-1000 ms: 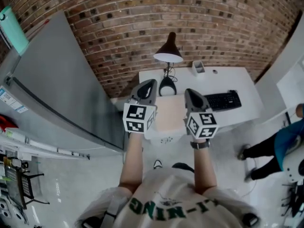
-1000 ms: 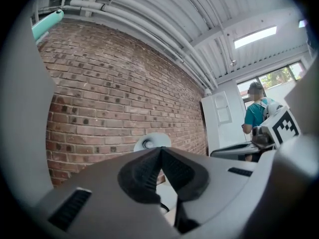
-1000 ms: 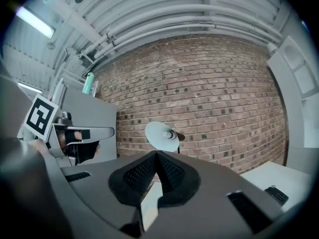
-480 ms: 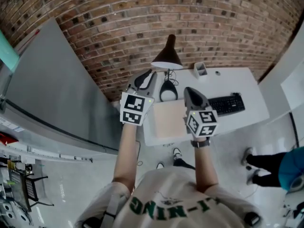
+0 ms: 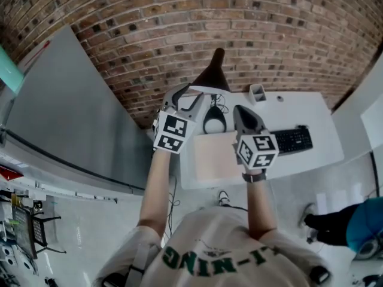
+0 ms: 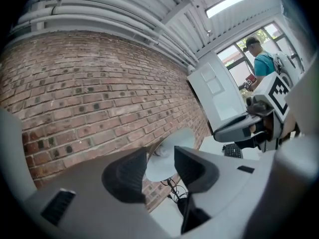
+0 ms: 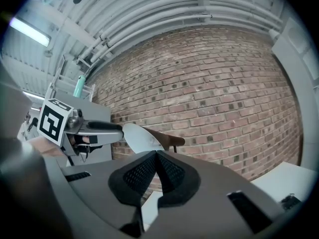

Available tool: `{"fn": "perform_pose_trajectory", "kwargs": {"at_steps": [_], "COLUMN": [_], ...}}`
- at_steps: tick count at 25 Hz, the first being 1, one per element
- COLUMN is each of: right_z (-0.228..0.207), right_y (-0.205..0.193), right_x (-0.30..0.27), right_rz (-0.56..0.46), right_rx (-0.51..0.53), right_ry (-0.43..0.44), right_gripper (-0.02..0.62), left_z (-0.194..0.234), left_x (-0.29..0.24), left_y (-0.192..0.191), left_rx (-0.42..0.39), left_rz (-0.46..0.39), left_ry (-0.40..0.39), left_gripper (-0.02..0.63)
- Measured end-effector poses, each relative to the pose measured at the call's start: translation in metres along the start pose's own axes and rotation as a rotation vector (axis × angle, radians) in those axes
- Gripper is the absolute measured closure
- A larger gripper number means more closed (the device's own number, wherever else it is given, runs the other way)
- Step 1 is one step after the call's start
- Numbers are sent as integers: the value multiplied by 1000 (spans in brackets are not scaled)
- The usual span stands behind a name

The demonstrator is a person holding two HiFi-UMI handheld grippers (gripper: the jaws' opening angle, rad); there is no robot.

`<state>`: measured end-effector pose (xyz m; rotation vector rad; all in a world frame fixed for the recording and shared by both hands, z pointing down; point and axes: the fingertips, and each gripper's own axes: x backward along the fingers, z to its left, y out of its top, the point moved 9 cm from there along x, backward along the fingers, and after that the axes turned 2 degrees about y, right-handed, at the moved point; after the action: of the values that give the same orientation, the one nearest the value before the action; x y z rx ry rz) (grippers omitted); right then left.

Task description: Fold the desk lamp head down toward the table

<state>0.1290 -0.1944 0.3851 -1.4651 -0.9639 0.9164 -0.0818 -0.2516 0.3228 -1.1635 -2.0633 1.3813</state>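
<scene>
The desk lamp stands at the back of the white desk (image 5: 311, 109), with its dark cone head (image 5: 210, 76) up on its arm and its round base (image 5: 214, 122) below. My left gripper (image 5: 192, 95) is level with the head, at the left rim of the shade, and its jaws are opening. In the left gripper view the shade's white inside (image 6: 167, 156) shows through the gap of the left gripper (image 6: 160, 156), untouched by the pads. My right gripper (image 5: 240, 110) is shut and empty, right of the lamp; the right gripper (image 7: 156, 156) points at the lamp head (image 7: 149, 136).
A black keyboard (image 5: 292, 140), a pale wooden board (image 5: 215, 153) and a small white holder (image 5: 258, 92) lie on the desk. A brick wall (image 5: 149, 34) runs behind it. A grey panel (image 5: 66, 112) stands at the left. A person (image 5: 353, 223) is at lower right.
Both grippers have moved forward toward the lamp. The left gripper has rolled and its jaws have gone from shut to wide apart beside the shade. The right stays shut.
</scene>
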Motion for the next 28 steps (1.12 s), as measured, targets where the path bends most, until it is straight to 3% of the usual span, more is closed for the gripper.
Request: {"fn": "perform_pose_trajectory", "kwargs": {"at_steps": [5,11,19,28], "right_z": [-3,-6,-15,-15], "right_y": [0,-4,-10,-14], "right_x": [-12,-19,-20,-22], "right_rz": [-1,6,17,24], "right_rx": [-9,-23,-44,-58], "right_ry": [27,41,30,42], "right_gripper": [591,591,591,591], "left_z": [2,0,7,4], "left_x": [-16,-26,-24,-24], "left_y": [-5,-6,-6,-7], "left_rx": [-46,-70,-74,-108], "left_rz": [36,22,13,35], "left_ry": [3,8,55,77], "left_gripper": [436,442,552,565]}}
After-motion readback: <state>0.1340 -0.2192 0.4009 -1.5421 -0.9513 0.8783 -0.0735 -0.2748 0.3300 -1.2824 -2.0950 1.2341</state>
